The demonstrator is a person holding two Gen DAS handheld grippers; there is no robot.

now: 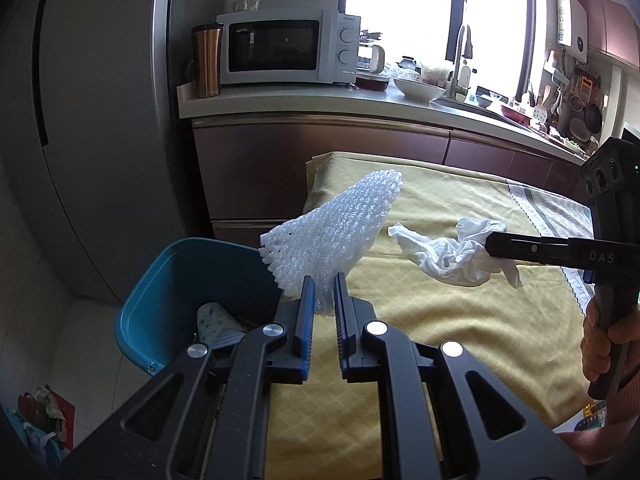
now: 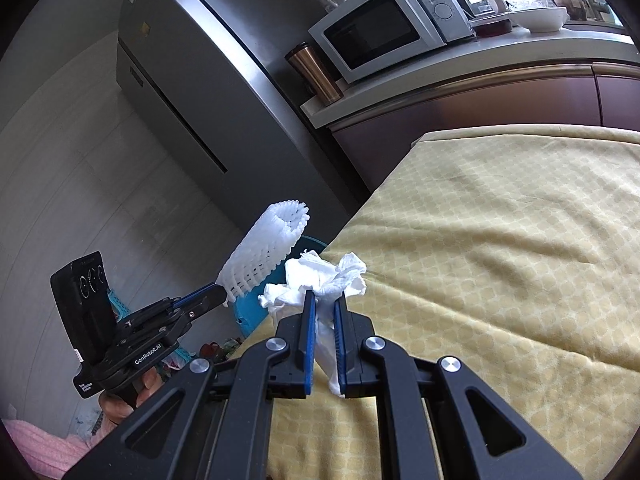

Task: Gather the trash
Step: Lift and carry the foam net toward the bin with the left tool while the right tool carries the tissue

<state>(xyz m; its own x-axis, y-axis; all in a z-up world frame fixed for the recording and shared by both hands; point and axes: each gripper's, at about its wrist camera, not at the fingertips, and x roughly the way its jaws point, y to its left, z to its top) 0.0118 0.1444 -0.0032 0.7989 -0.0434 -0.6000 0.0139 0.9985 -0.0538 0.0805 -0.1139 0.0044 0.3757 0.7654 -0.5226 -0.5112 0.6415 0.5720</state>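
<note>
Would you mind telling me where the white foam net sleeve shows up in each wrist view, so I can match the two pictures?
Left wrist view: the foam net sleeve fills the centre, rising from the left gripper, whose jaws pinch it, beside the blue bin.
Right wrist view: the sleeve sits left of centre, held out by that same gripper.
Shared landmark: the white microwave on the counter.

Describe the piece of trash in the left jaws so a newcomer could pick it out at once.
Start at the yellow-covered table and look to its edge above the blue bin. Clamped in the left gripper is the white foam net sleeve. Unlike the crumpled white tissue nearby, it is an open-ended mesh tube.
</note>
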